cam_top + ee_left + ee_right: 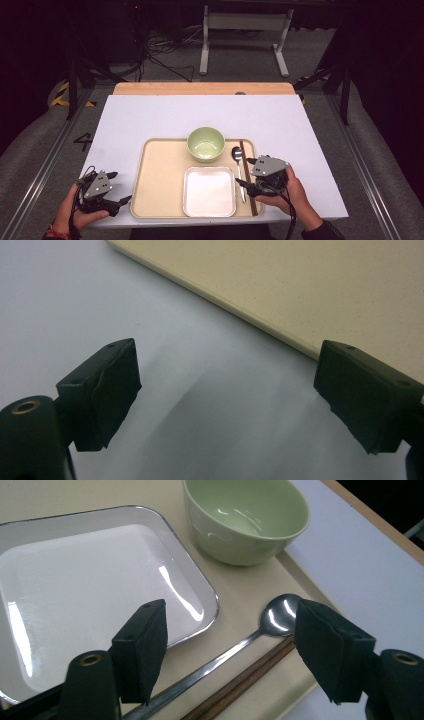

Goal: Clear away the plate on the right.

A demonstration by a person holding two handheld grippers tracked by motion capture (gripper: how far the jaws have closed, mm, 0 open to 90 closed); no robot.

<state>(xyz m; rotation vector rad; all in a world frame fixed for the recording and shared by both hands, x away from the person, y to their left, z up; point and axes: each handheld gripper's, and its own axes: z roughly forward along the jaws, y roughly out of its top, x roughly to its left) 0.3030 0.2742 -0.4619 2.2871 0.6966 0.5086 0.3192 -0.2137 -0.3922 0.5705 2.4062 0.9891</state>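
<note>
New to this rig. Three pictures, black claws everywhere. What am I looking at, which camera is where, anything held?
No robot arm here: a person holds a two-jaw tool in each hand at a table. The high view looks down from above the person's side; the left gripper sits at bottom left, the right gripper at bottom right. The other two pictures come from cameras riding on the grippers, looking along their own black jaws.

On the table lies a beige tray. It carries a green bowl, a white square plate, a metal spoon and brown chopsticks along its right edge.

Nothing is held. The left gripper is open over bare table beside the tray's edge. The right gripper is open above the spoon and chopsticks, its pads clear of both.
</note>
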